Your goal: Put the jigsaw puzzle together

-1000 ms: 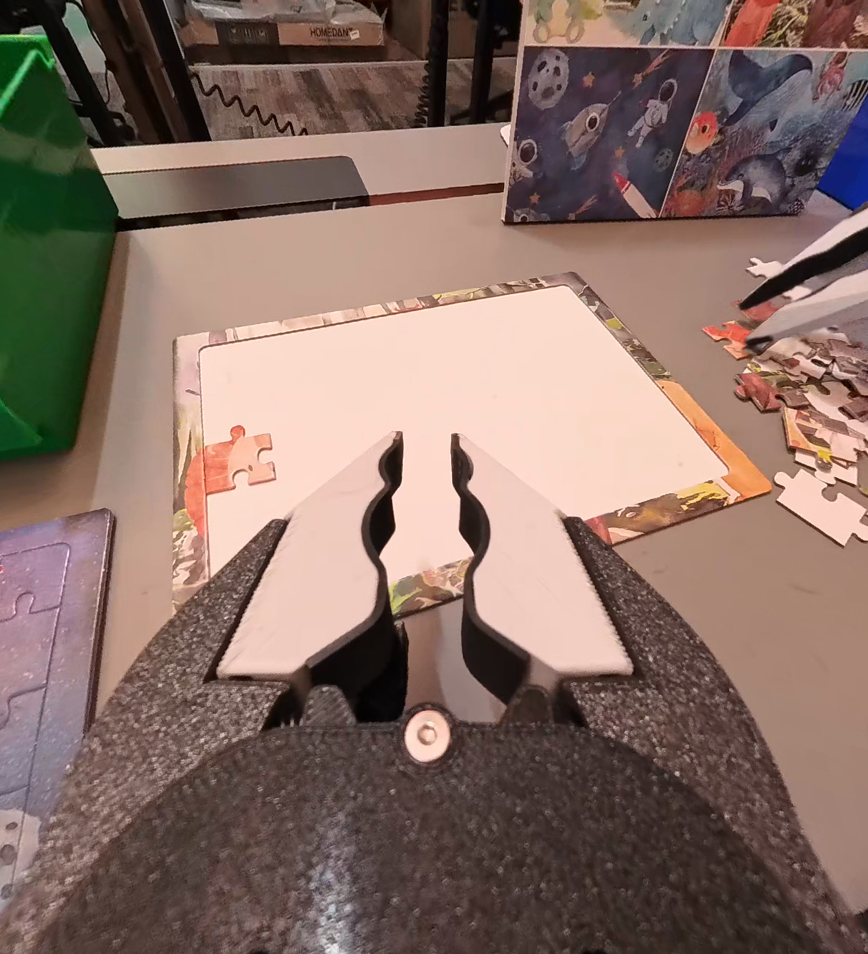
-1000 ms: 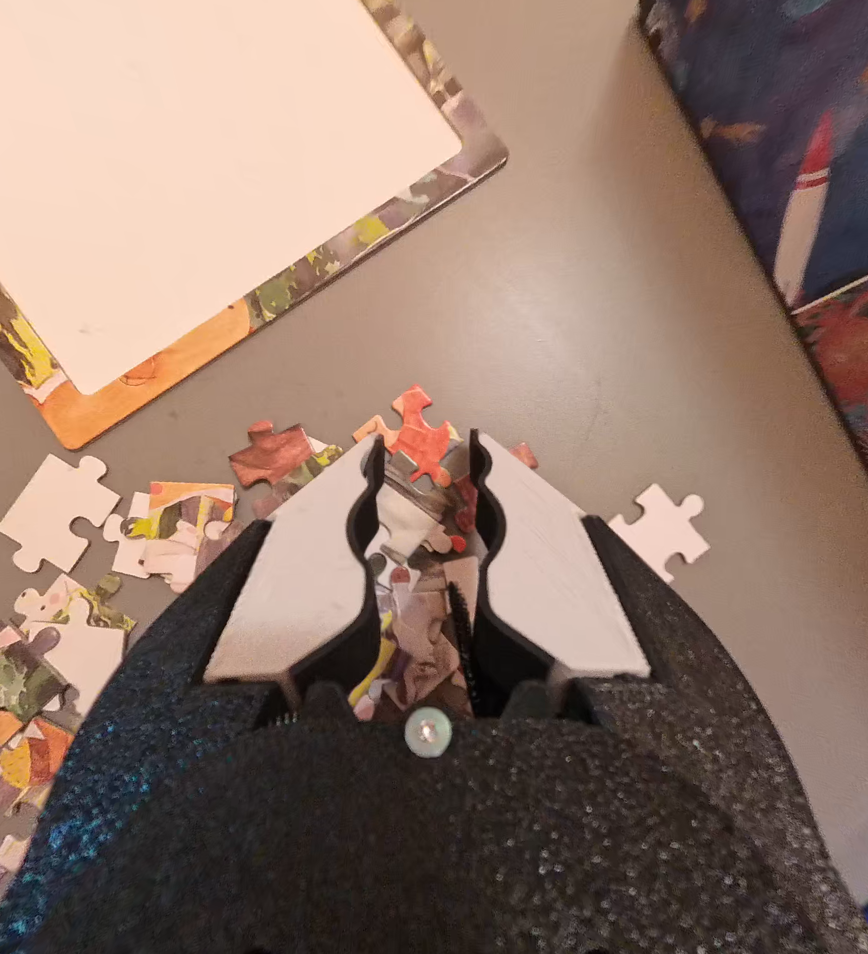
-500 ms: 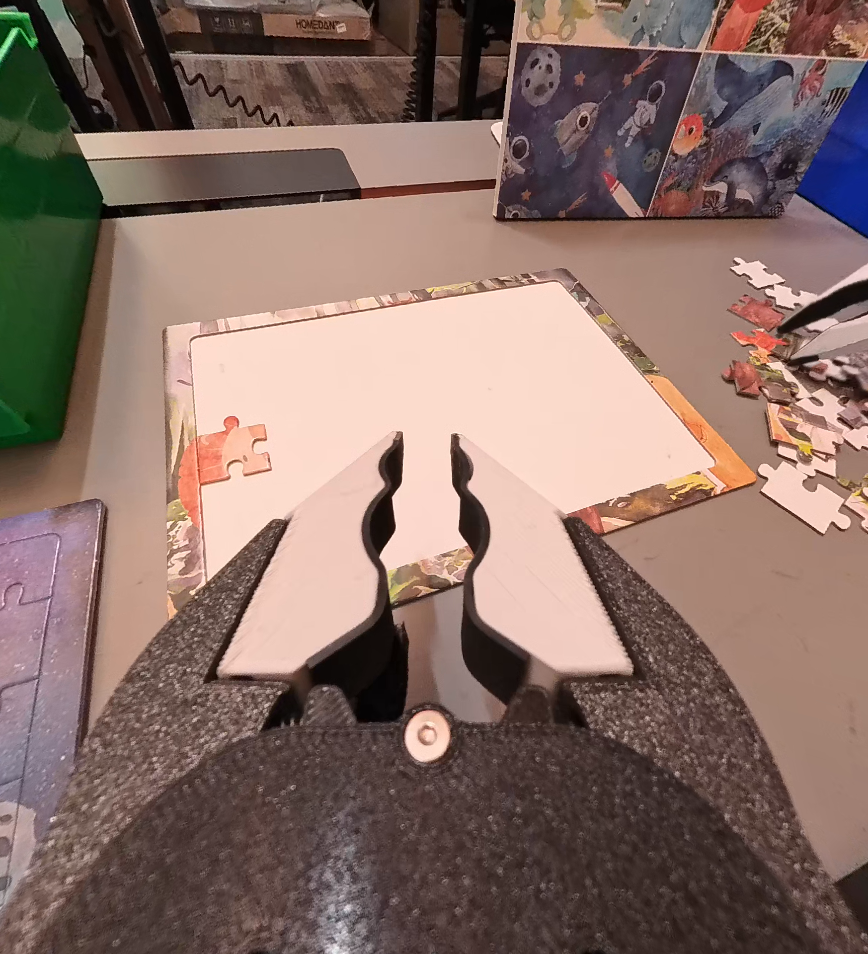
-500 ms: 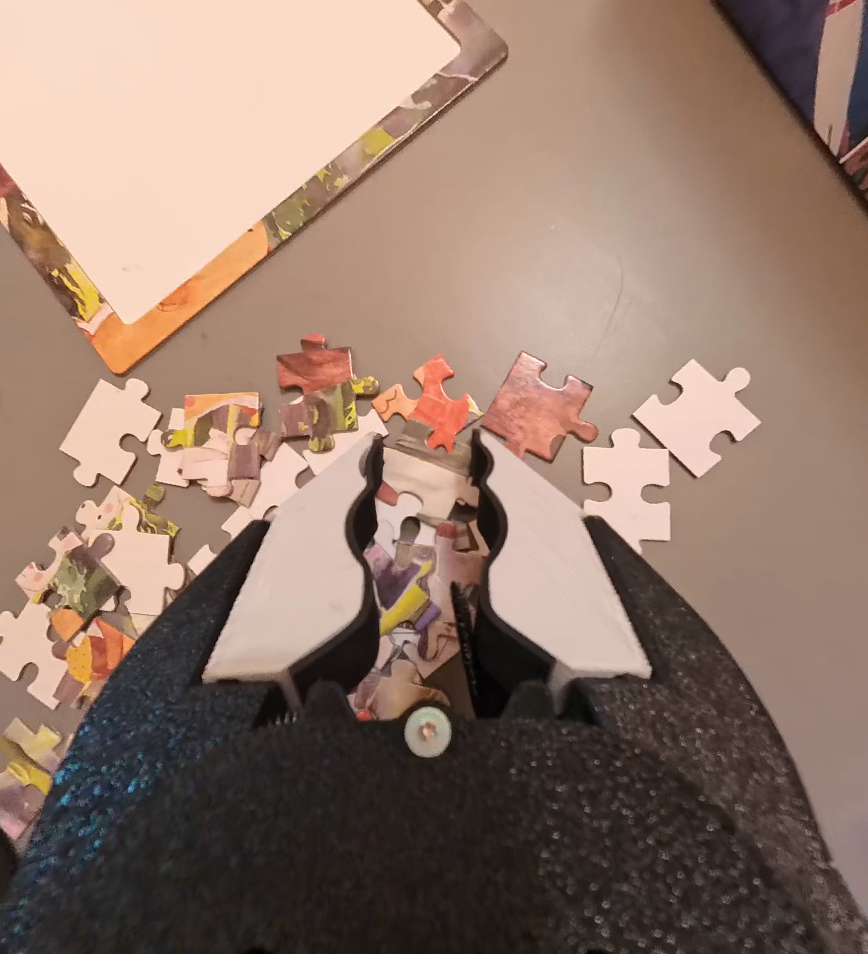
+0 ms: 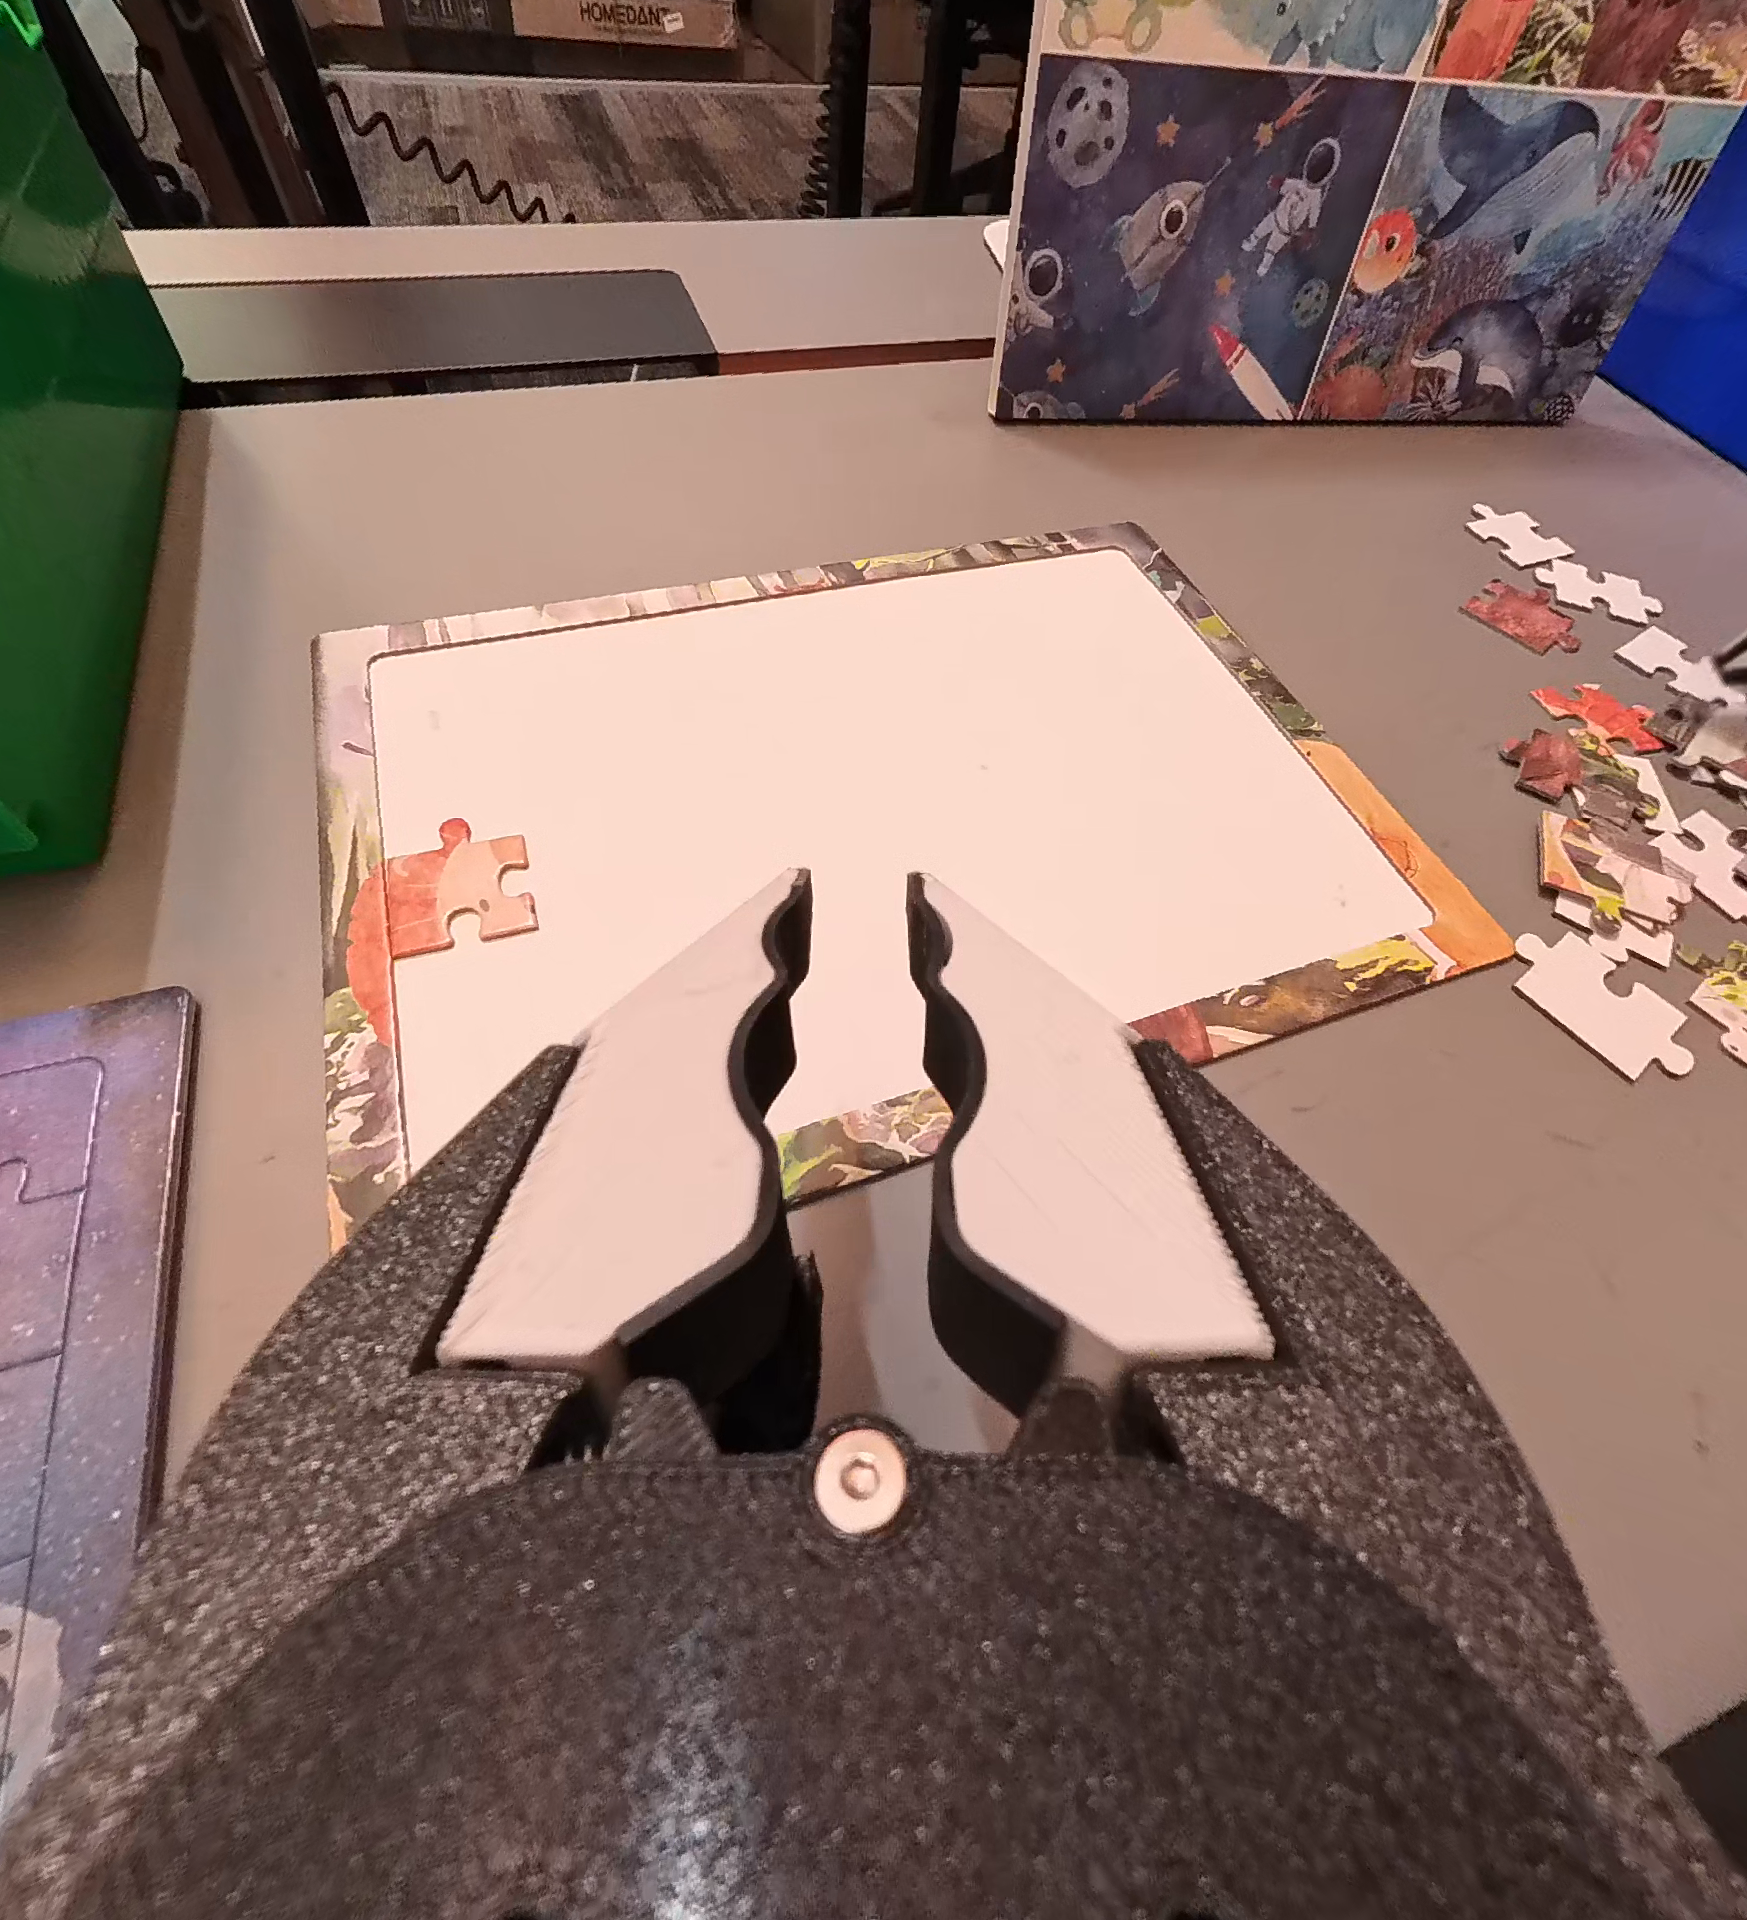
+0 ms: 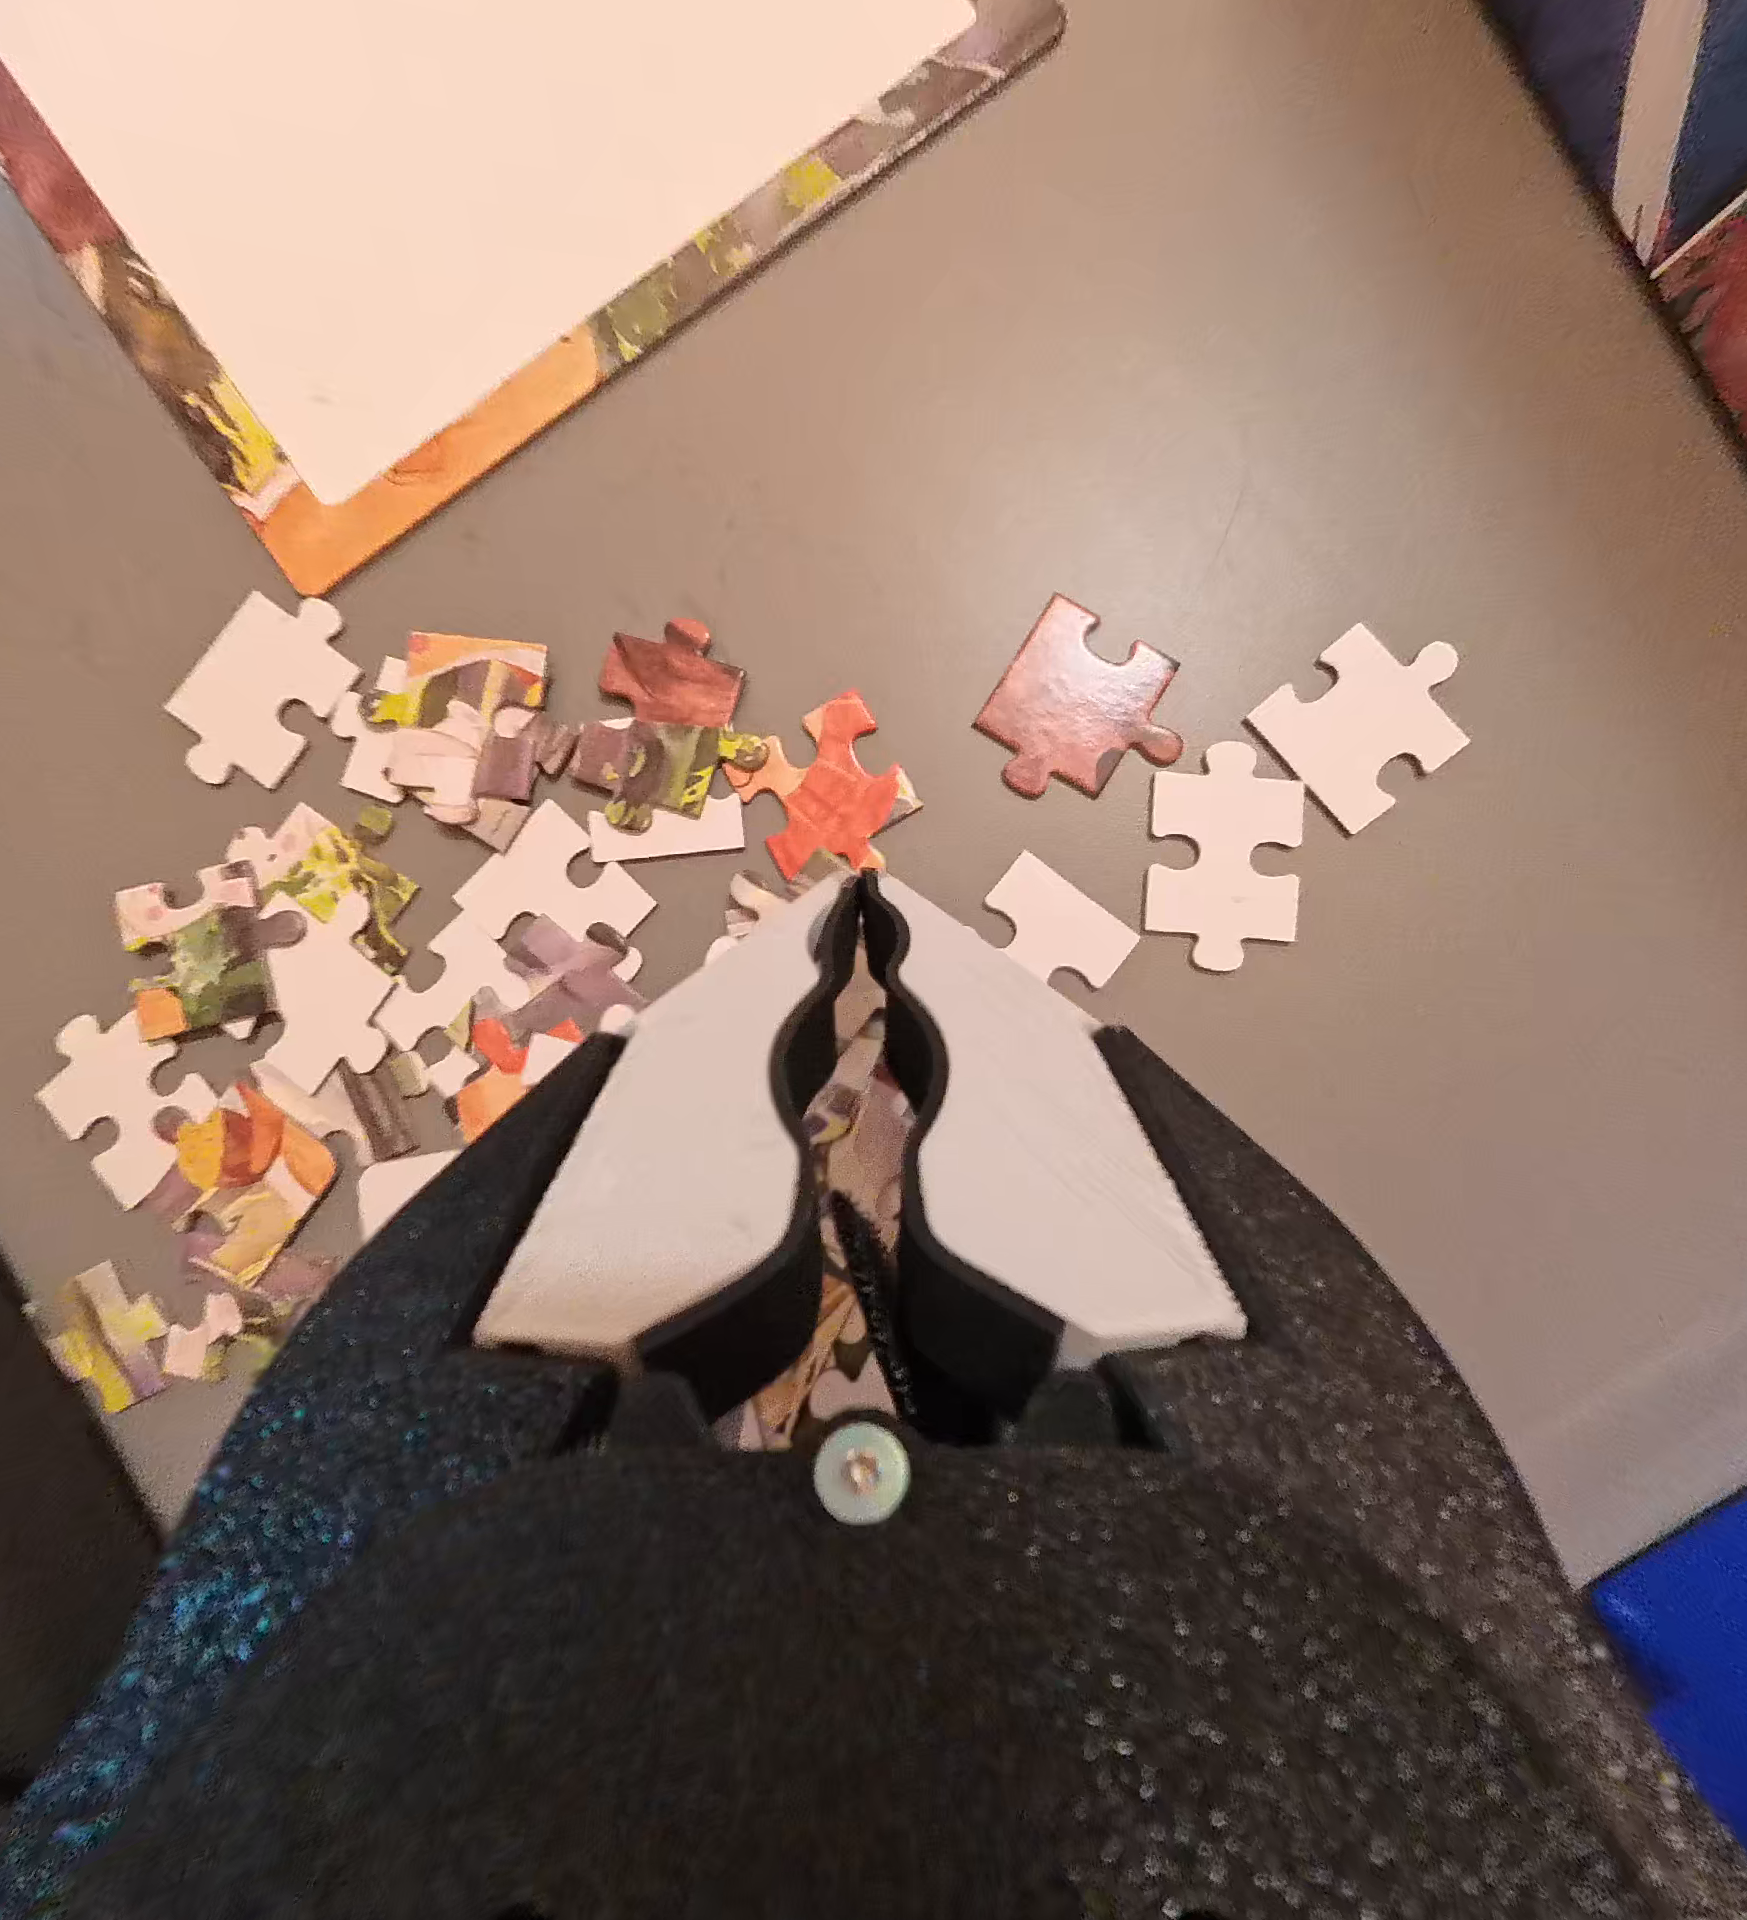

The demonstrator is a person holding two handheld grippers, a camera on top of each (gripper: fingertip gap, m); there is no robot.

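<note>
Hovering open, left claw (image 5: 858,894) overhangs puzzle tray's (image 5: 1451,914) near edge

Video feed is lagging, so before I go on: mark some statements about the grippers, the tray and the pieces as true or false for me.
1. The left gripper has its fingers apart and holds nothing. True.
2. The puzzle tray is about half filled. False: only one orange piece lies in it, against its left edge.
3. The right gripper has its fingers closed at the tips, over the loose pieces. True, though whether they pinch a piece cannot be told.
4. Every loose piece lies picture side up. False: several show a plain white back, such as the white piece right of the fingertips.
</note>
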